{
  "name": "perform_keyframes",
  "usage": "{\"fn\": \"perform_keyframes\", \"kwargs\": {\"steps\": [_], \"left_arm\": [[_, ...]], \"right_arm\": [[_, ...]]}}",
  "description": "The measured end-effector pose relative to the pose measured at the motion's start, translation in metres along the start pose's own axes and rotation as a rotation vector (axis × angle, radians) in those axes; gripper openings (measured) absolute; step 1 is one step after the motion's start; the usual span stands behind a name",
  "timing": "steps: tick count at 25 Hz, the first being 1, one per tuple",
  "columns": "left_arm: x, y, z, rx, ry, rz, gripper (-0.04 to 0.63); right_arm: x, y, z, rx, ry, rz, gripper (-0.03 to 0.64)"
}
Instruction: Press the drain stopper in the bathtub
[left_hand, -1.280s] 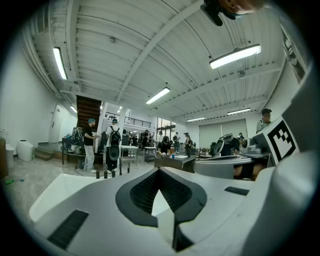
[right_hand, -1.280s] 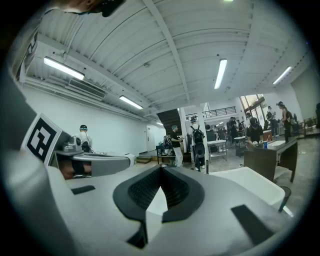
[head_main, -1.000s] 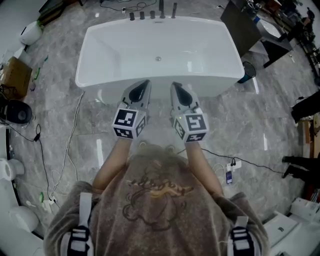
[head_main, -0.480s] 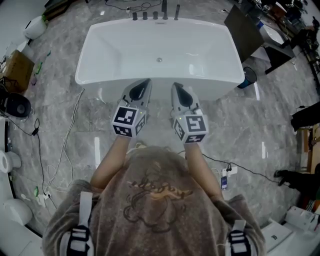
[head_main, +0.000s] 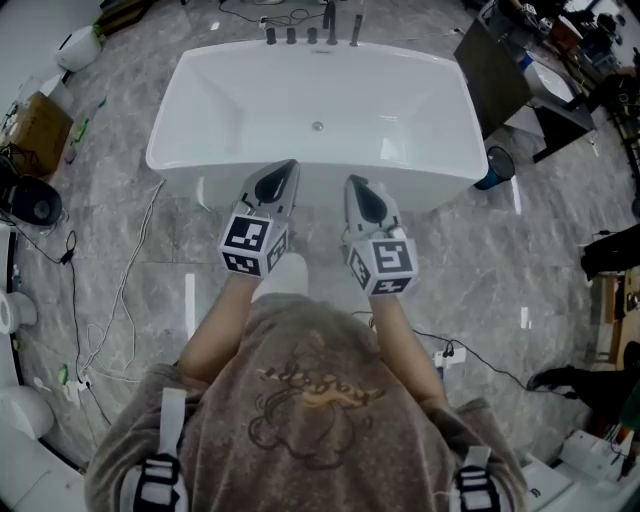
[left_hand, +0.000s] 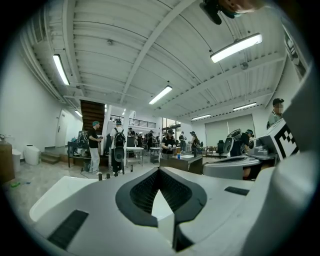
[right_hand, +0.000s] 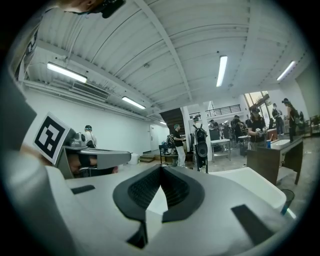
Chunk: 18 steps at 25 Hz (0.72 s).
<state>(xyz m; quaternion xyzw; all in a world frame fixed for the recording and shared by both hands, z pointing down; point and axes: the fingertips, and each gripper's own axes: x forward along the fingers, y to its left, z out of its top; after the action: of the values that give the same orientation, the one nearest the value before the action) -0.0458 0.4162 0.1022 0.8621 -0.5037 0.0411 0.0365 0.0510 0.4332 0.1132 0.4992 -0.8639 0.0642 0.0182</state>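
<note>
White bathtub (head_main: 230, 100), drain stopper (head_main: 317, 126) at centre

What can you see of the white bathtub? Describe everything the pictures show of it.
The white rectangular freestanding bathtub looks like glossy acrylic or ceramic, with a thick rim and rounded corners. It stands upright on the grey marble floor, and no water shows in it. A small round metal drain stopper sits in the middle of its bottom. Dark tap fittings stand at its far edge. Nothing else lies inside it.

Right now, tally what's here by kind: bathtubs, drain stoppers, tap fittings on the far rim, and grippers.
Bathtub: 1
Drain stopper: 1
Tap fittings on the far rim: 5
Grippers, left gripper and right gripper, both shut and empty: 2
Total: 9
</note>
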Motion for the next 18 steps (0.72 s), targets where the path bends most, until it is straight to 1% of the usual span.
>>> {"fn": "perform_keyframes", "kwargs": {"steps": [7,11,18], "left_arm": [[0.046,0.017,-0.001,-0.019,-0.012,-0.006,0.002],[0.087,0.032,-0.001,-0.005,-0.009,-0.027,0.002],[0.163,0.076,0.002,0.013,0.000,-0.062,0.002]], "right_arm": [[0.038,-0.028,-0.003,-0.006,0.000,0.007,0.003],[0.074,-0.049,-0.002,-0.009,-0.001,0.009,0.003],[0.154,-0.086,0.003,0.008,0.000,-0.001,0.003]]}}
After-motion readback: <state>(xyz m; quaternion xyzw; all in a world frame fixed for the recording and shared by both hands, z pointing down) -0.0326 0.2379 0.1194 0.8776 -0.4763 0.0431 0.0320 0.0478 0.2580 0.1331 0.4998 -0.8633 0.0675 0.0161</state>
